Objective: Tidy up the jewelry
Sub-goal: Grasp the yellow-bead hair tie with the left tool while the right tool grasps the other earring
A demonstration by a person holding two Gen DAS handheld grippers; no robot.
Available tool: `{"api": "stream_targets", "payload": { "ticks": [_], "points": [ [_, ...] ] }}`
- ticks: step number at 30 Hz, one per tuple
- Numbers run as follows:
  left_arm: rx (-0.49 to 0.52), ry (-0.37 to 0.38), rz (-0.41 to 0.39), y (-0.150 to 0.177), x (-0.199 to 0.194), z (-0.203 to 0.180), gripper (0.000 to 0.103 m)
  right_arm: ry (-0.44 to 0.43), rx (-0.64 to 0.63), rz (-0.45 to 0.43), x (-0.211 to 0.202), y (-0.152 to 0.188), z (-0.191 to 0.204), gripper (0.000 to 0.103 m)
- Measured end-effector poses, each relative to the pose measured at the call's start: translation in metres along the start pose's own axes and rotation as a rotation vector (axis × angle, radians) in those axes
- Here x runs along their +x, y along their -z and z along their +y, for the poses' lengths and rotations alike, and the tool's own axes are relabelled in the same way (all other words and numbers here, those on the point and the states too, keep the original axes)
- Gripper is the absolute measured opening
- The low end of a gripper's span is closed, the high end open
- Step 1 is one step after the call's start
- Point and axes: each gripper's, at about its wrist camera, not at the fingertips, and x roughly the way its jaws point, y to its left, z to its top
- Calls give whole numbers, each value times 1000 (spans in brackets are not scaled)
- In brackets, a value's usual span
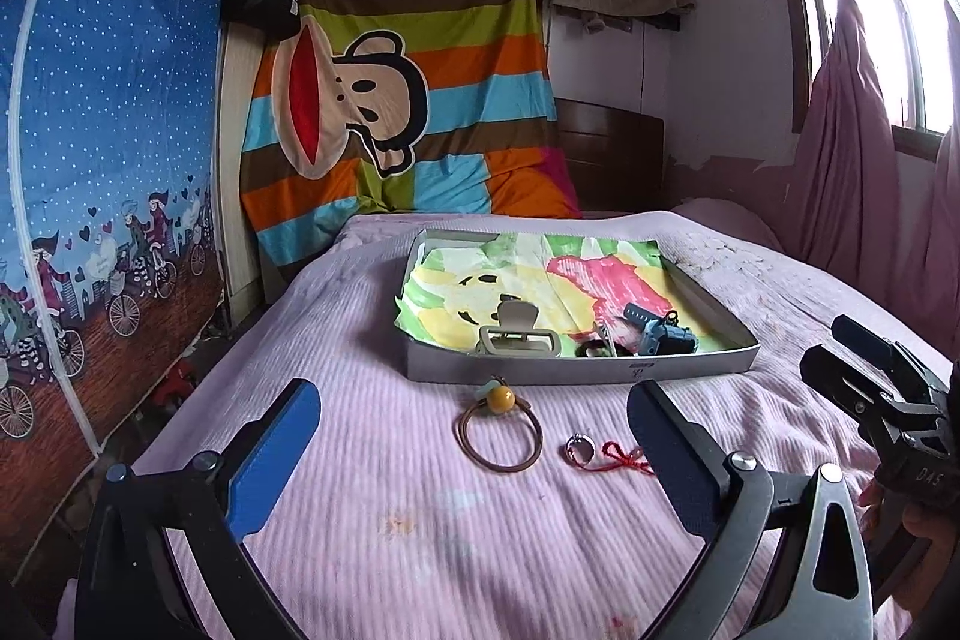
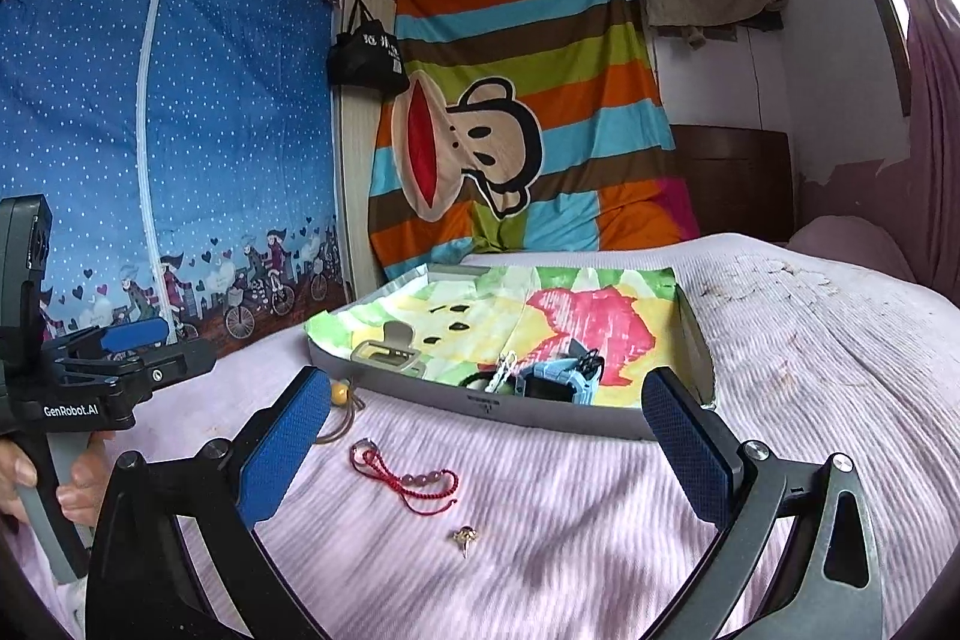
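Observation:
A shallow grey box [image 1: 576, 375] [image 2: 540, 409] lined with a colourful cloth lies on the pink bed. It holds a beige hair claw [image 1: 519, 335] [image 2: 387, 352], a blue watch [image 1: 663, 334] [image 2: 561, 381] and a small dark item. In front of it on the bedspread lie a brown hair tie with an amber bead [image 1: 501, 430] [image 2: 340, 394], a silver ring [image 1: 580, 447] [image 2: 363, 447], a red string bracelet [image 1: 624, 459] [image 2: 414, 484] and a small stud [image 2: 465, 538]. My left gripper [image 1: 474, 436] is open around the hair tie and ring, above them. My right gripper [image 2: 486, 436] is open over the bracelet.
The pink bedspread [image 1: 390, 520] runs to the bed's left edge, with a blue wardrobe cover [image 1: 108, 160] beyond the gap. A striped monkey sheet [image 1: 408, 88] hangs behind. Pink curtains [image 1: 852, 130] cover the window on the right. A hand [image 2: 78, 472] holds the left gripper's handle.

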Motion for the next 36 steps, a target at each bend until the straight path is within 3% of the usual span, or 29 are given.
{"api": "stream_targets", "payload": {
  "ticks": [8, 15, 26, 29, 34, 36],
  "points": [
    [-43, 25, 93, 11, 12, 11, 103, 19, -49, 186, 27, 12, -1, 102],
    [-57, 8, 169, 19, 27, 15, 103, 22, -5, 307, 46, 26, -10, 102],
    [-60, 37, 258, 19, 50, 14, 103, -4, 0, 427, 67, 45, -5, 102],
    [-42, 48, 288, 19, 62, 9, 97, -6, -6, 440, 70, 48, -2, 101],
    [-12, 71, 354, 21, 81, 1, 84, -16, 11, 446, 72, 50, -3, 89],
    [-7, 77, 364, 22, 87, -1, 82, -21, 19, 450, 73, 51, -4, 79]
  ]
}}
